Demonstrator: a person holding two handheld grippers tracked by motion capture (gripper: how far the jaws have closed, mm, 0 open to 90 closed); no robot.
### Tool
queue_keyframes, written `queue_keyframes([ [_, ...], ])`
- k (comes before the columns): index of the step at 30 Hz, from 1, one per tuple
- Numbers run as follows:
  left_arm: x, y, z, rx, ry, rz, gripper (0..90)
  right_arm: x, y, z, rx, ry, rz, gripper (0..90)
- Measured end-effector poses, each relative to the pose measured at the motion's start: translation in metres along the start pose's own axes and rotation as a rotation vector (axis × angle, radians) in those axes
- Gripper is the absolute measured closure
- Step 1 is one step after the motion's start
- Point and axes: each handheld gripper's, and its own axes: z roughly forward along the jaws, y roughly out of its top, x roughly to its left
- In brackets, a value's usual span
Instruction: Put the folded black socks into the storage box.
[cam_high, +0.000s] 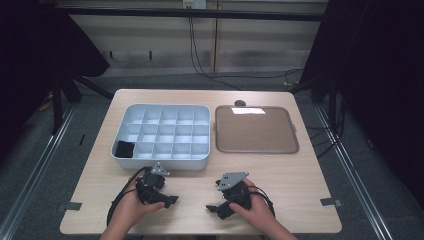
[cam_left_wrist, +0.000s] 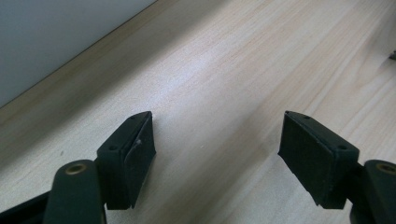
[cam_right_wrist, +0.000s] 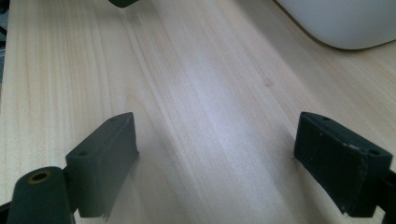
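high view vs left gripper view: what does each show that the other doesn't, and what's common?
High view: the compartment organizer with a black item in its near-left cell, the brown tray, and both hands with the right hand-held gripper.

Left gripper view: the left hand-held gripper close up, jaws wide apart with nothing between them.

Both: the wooden table.

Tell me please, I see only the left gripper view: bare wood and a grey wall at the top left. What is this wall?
Observer: It is the near side of a grey compartment tray, just beyond the left gripper.
Operator: Does it hold something?
Observer: One black object lies in its near-left compartment; the other compartments look empty.
Operator: What is to the right of it?
Observer: A brown flat tray lies beside it on the table.
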Motion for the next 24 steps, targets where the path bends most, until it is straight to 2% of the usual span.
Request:
queue_keyframes([
  [3, 0.001, -0.002, 0.0, -0.017, -0.004, 0.005, 25.8, 0.0, 0.0, 0.0, 0.0, 0.0, 0.0, 12.8],
  [6, 0.0, -0.006, 0.001, -0.042, 0.012, 0.03, 24.7, 0.0, 0.0, 0.0, 0.0, 0.0, 0.0, 12.8],
  [10, -0.001, -0.01, 0.001, -0.065, 0.013, 0.055, 22.7, 0.0, 0.0, 0.0, 0.0, -0.001, 0.0, 12.9],
  [19, -0.004, -0.016, 0.003, -0.108, 0.021, 0.074, 19.4, 0.0, 0.0, 0.0, 0.001, -0.002, -0.005, 12.7],
  [20, -0.005, -0.018, 0.004, -0.115, 0.029, 0.096, 18.7, 0.0, 0.0, 0.0, 0.001, -0.002, -0.005, 12.8],
  [24, -0.007, -0.021, 0.005, -0.134, 0.039, 0.111, 17.3, 0.0, 0.0, 0.0, 0.001, -0.001, -0.004, 12.7],
])
